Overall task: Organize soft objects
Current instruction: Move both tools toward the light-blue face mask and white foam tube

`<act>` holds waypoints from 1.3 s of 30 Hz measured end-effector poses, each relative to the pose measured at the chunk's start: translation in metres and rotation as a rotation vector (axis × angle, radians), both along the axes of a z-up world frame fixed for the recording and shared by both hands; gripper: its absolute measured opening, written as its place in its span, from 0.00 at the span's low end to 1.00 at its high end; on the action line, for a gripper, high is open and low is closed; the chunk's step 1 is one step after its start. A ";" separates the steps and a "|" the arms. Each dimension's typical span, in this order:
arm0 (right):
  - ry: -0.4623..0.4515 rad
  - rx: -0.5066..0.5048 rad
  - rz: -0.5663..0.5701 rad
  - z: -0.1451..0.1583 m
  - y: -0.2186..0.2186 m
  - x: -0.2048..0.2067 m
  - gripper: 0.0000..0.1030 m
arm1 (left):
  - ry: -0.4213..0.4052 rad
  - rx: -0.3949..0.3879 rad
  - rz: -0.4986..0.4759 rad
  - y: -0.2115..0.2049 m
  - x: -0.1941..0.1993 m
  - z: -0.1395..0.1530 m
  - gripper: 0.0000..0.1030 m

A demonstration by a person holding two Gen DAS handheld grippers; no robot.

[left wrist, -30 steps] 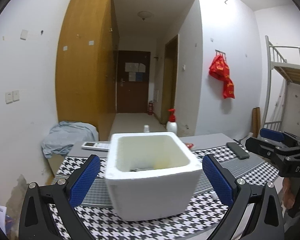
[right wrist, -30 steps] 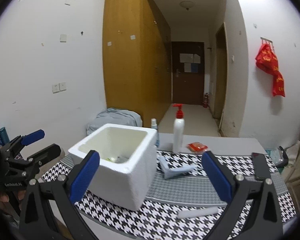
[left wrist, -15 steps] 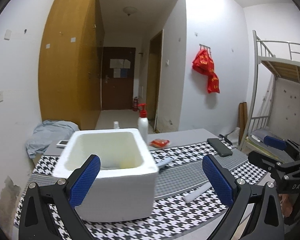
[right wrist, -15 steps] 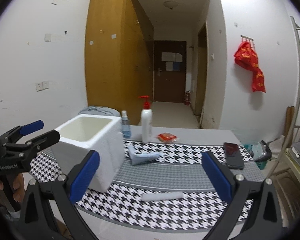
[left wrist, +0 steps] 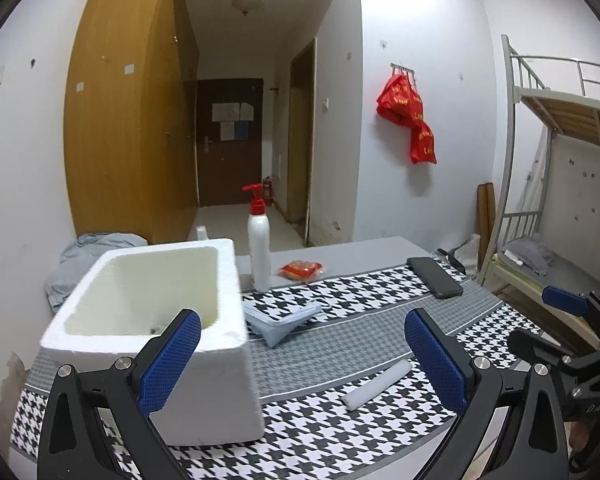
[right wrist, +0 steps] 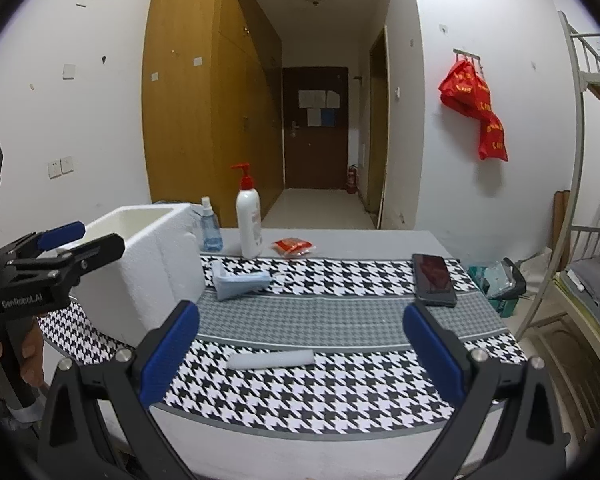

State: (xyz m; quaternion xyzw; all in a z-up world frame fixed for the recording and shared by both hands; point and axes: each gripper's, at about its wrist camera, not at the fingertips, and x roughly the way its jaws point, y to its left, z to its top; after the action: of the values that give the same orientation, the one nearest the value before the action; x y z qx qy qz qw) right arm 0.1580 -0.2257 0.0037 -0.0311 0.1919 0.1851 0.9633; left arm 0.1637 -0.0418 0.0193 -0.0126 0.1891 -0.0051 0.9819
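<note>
white foam roll (right wrist: 270, 359) lies loose near desk's front edge | folded blue cloth (right wrist: 240, 281) mid-desk, just beside foam box (left wrist: 148, 320) at left end, likely its destination | right gripper (right wrist: 300, 356) spread wide, empty, facing the roll | left gripper (left wrist: 300, 360) likewise released, empty

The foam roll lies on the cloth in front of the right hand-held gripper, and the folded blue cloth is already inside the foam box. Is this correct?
Not quite. The blue cloth is not inside the foam box; it lies on the table beside it, as the right wrist view shows. The foam roll does lie before the right hand-held gripper.
</note>
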 end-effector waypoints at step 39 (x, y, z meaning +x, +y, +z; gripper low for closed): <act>0.113 0.041 0.028 -0.046 -0.043 0.055 1.00 | 0.099 0.056 -0.070 -0.050 0.092 -0.029 0.99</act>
State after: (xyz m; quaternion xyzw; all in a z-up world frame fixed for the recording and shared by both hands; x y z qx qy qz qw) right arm 0.2133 -0.2688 -0.0423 -0.0034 0.2419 0.2040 0.9486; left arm 0.2559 -0.0922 -0.0094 0.0212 0.2379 -0.0336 0.9705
